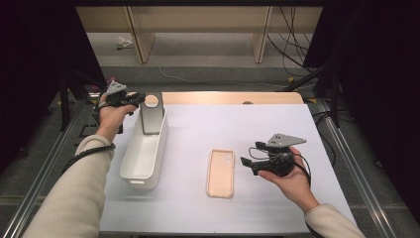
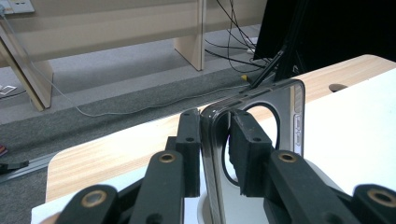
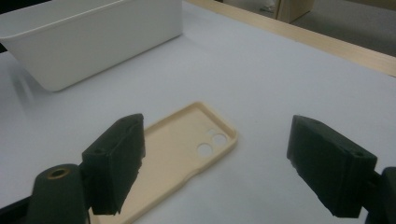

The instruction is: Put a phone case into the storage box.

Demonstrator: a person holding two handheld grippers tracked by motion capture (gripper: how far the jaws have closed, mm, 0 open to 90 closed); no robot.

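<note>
While the white bin (image 1: 144,151) stands long and smooth on the pale mat, the grey phone case (image 1: 151,113) leans upright at its far end, beside the left gripper (image 1: 132,99); a beige case (image 1: 221,173) lies flat near the right gripper (image 1: 248,162). In the left gripper view, one pad touches the glossy case's rim and the other stands slightly off it, no grip. In the right gripper view, wide-apart jaws hold nothing above the matte beige case (image 3: 175,154).

A dark, glossy phone case (image 1: 151,113) stands upright at the white bin's (image 1: 143,158) far end. A beige phone case (image 1: 221,173) lies flat, hollow side up, on the white table top
</note>
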